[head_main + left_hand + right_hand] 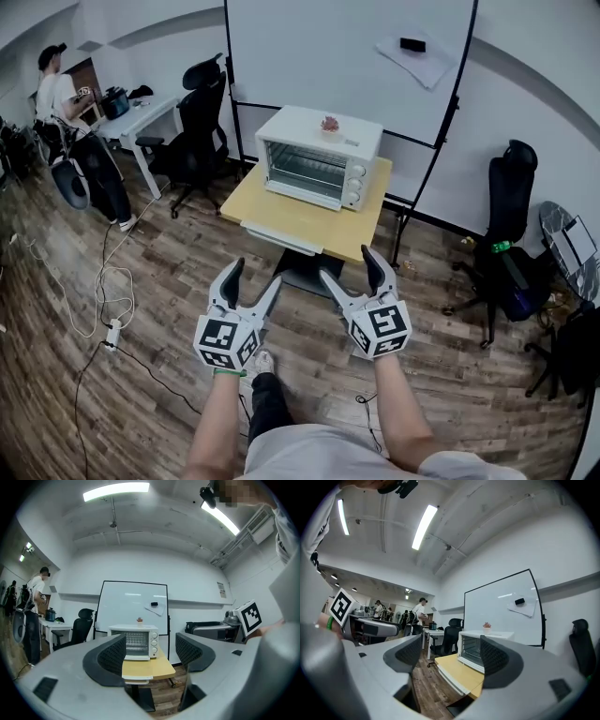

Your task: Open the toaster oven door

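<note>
A white toaster oven [320, 156] stands on a small yellow-topped table [272, 216], its glass door closed and three knobs on its right side. A tiny potted plant [330, 124] sits on top of it. Both grippers hang in the air well short of the table, over the wooden floor. My left gripper [253, 279] is open, with nothing between its jaws. My right gripper [350, 263] is open too and holds nothing. The oven [138, 642] shows between the jaws in the left gripper view, and the oven [476, 651] also appears in the right gripper view.
A whiteboard [347, 52] on a stand rises behind the table. Black office chairs stand at the left [197, 117] and right [506, 202]. A person [73, 122] stands by a white desk [141, 117] at far left. Cables [98, 291] trail over the wooden floor.
</note>
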`<move>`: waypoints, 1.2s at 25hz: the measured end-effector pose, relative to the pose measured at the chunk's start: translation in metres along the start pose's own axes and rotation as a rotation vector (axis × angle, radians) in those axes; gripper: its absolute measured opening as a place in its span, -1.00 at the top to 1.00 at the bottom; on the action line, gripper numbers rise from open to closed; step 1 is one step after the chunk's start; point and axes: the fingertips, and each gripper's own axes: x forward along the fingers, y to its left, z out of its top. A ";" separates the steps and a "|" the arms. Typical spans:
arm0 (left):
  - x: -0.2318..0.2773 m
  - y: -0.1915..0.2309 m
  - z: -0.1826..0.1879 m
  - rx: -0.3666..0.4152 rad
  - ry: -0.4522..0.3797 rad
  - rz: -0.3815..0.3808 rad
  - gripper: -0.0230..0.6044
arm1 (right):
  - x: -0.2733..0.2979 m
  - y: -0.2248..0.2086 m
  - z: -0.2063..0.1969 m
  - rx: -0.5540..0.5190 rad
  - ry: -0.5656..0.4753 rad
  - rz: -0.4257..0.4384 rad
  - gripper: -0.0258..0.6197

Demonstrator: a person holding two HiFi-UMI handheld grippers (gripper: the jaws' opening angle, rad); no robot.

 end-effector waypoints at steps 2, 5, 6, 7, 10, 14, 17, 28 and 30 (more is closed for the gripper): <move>0.023 0.021 -0.003 0.004 0.002 -0.027 -0.05 | 0.025 -0.009 -0.001 -0.007 0.001 -0.026 -0.24; 0.058 0.056 -0.006 -0.005 0.008 -0.074 -0.05 | 0.067 -0.022 -0.006 -0.004 0.015 -0.073 -0.24; 0.069 0.066 -0.007 -0.010 0.012 -0.088 -0.05 | 0.080 -0.024 -0.007 -0.004 0.024 -0.084 -0.24; 0.079 0.076 -0.006 -0.012 0.013 -0.102 -0.05 | 0.092 -0.026 -0.007 -0.006 0.032 -0.093 -0.24; 0.110 0.104 0.004 -0.012 0.004 -0.143 -0.05 | 0.127 -0.037 -0.001 -0.009 0.037 -0.129 -0.24; 0.145 0.133 0.015 -0.008 -0.007 -0.197 -0.05 | 0.167 -0.051 0.008 -0.016 0.038 -0.175 -0.24; 0.163 0.152 0.018 -0.012 -0.011 -0.231 -0.05 | 0.187 -0.057 0.013 -0.018 0.044 -0.207 -0.23; 0.208 0.170 0.006 -0.017 0.015 -0.305 -0.05 | 0.212 -0.084 0.000 0.007 0.063 -0.278 -0.22; 0.215 0.169 0.002 -0.016 0.023 -0.306 -0.05 | 0.217 -0.089 -0.005 0.014 0.067 -0.275 -0.22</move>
